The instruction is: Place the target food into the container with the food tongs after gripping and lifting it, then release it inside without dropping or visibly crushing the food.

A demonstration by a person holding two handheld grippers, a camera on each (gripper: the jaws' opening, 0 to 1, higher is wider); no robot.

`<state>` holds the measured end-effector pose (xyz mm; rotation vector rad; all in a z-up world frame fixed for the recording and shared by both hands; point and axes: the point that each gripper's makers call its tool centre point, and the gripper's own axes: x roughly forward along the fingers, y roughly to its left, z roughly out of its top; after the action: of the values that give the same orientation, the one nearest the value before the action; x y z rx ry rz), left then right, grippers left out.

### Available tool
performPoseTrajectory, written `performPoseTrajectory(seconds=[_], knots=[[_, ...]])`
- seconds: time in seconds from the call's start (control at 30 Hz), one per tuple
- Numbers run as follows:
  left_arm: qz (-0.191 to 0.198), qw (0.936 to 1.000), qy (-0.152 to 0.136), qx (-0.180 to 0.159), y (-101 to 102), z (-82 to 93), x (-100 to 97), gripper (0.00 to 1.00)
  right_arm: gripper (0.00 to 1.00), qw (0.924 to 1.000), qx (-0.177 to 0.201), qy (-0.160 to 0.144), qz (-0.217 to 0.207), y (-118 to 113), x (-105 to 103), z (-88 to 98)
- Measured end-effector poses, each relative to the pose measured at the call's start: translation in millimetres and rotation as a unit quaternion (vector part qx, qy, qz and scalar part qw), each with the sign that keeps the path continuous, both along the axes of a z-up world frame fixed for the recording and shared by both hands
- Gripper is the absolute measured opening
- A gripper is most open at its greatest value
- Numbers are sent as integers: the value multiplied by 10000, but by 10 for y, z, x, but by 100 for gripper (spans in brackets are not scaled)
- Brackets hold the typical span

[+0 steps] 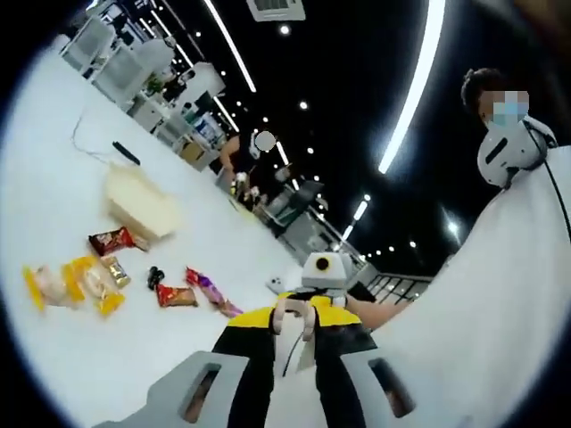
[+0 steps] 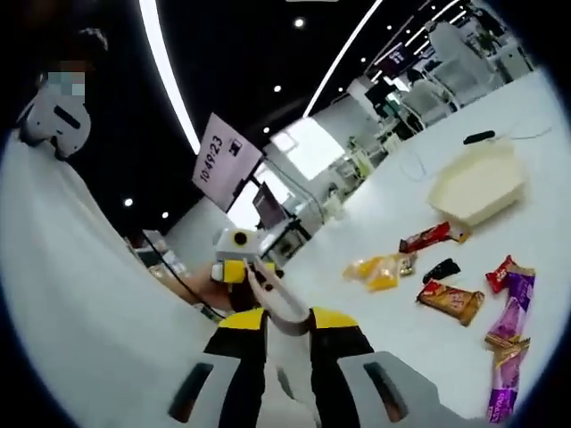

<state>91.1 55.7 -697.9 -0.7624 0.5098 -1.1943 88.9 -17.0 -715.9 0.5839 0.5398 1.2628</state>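
Left gripper view first: my left gripper [image 1: 297,333] sat lowest, its black, yellow-tipped jaws drawn near together with the pale looped end of the food tongs [image 1: 285,314] between the tips; I could not tell whether they actually pinched it. In the right gripper view, the right gripper [image 2: 287,321] was clamped on the tongs, whose long axis ran from the jaws up and to the left, pointing at the other gripper just beyond. Past the tools, on the white table [image 1: 53,178], the wrapped snacks lay scattered, all outside the container: a purple wrapper [image 2: 508,343] nearest, lying lengthways towards me, an orange-brown bar [image 2: 451,301], a small black piece [image 2: 442,269], yellow packets [image 2: 379,267] and a red-brown wrapper [image 2: 437,236] pointing at the container. I could not tell which was the target, and their print was too small to read. Farther on stood the cream container [image 2: 477,183], open, its long side across the right gripper view. Behind, a tilted white sign [image 2: 223,156] read roughly 104923.
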Motion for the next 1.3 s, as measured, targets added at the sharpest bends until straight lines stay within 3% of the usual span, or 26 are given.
performPoseTrajectory(seconds=[0.17, 0.43, 0.7, 0.8, 1.0, 1.07, 1.3], knots=[[-134, 9994, 293, -107, 10, 18, -63, 27, 14, 9998, 158, 9, 147, 2, -61, 111], [-141, 9996, 108, -206, 22, 73, -70, 38, 13, 9992, 213, 13, 339, 33, -132, 163], [-435, 9989, 49, -154, -8, 87, -100, 35, 12, 9984, 215, 28, 526, 8, -170, 214], [-487, 9987, 55, -134, -26, 87, -107, 25, 13, 9984, 234, 52, 511, -10, -163, 214], [-166, 9996, -112, -205, -16, 113, 9, 12, 15, 9991, 408, -47, -103, -11, 45, 205], [-92, 9996, -102, -252, -13, 123, 24, 12, 17, 9983, 567, 108, -96, -7, 39, 232], [60, 9992, -32, -382, -90, 142, 17, 12, 19, 9980, 622, 93, -111, 79, 45, 253]])
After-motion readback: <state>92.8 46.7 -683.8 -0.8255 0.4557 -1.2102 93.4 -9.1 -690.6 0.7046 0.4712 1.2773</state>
